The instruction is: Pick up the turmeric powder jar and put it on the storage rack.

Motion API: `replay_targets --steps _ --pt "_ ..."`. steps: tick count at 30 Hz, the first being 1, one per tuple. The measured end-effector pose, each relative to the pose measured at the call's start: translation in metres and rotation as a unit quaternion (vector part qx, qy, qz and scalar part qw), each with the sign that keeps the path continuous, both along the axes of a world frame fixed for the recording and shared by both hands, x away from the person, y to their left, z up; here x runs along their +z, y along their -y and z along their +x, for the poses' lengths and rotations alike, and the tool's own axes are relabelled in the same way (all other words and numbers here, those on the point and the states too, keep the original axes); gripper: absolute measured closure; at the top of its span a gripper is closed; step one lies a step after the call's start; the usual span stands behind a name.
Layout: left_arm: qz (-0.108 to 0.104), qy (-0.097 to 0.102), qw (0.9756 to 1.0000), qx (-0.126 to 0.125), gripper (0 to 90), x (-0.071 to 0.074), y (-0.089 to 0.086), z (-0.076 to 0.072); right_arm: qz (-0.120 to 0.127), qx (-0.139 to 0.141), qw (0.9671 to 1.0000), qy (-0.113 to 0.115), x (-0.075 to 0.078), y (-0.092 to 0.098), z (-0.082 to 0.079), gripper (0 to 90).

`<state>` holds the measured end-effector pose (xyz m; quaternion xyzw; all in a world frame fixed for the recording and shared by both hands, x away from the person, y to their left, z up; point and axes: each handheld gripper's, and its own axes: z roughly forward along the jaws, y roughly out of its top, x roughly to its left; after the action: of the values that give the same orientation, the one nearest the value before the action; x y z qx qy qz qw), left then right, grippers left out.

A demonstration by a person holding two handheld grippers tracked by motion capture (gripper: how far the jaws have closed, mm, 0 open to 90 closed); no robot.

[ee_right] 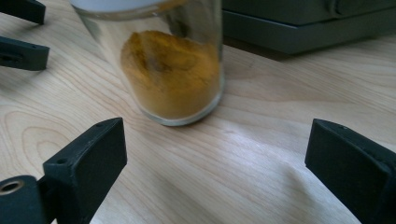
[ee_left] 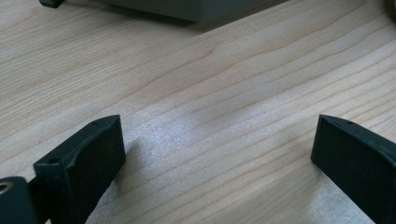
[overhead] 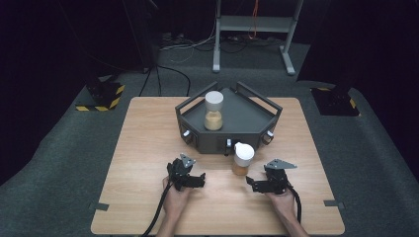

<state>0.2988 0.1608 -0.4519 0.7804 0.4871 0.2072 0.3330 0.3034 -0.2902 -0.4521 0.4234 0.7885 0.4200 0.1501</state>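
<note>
- Right gripper: jaws spread wide, nothing held and nothing touched; it rests low over the wooden table, pointing toward 9 o'clock in the high view.
- In the right gripper view, the spice jar stands upright just ahead of the jaws and left of their centre line, apart from both; glass wall, orange-yellow powder filling the lower part, white cap at the top edge.
- In the high view, the spice jar is placed at about 11 o'clock from the right gripper, just beside the front wall of the dark grey rack.
- Step judged in hand: the approach to grasp this jar. It is judged best done by shifting the gripper until the jar is centred between the jaws, then closing on the glass body below the cap, level, so the jar is not tipped against the rack.
- Left gripper: jaws likewise spread, empty, over bare table at 9 o'clock from the jar.
- A second jar, with paler contents, stands upright inside the rack at 12 o'clock.
</note>
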Motion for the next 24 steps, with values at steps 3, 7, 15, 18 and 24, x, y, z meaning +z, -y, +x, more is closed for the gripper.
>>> replay_targets --steps 3,7,15,18,24 --pt "0.0 0.0 1.0 0.0 2.8 0.0 0.0 0.0 0.001 0.006 1.0 0.001 0.001 -0.004 0.002 5.2" --pt "0.001 0.0 1.0 0.0 2.8 0.0 0.0 0.0 0.001 0.01 0.9999 0.005 0.002 -0.008 0.003 5.6" --pt "0.001 0.0 1.0 0.0 2.8 0.0 0.0 0.0 0.012 0.014 0.9998 0.011 0.007 -0.015 0.008 5.8" --pt "0.0 0.0 1.0 0.0 2.8 0.0 0.0 0.0 0.013 0.015 0.9997 0.013 0.009 -0.018 0.011 6.0" --pt "0.0 0.0 1.0 0.0 2.8 0.0 0.0 0.0 0.02 0.018 0.9995 0.018 0.012 -0.024 0.015 7.2"
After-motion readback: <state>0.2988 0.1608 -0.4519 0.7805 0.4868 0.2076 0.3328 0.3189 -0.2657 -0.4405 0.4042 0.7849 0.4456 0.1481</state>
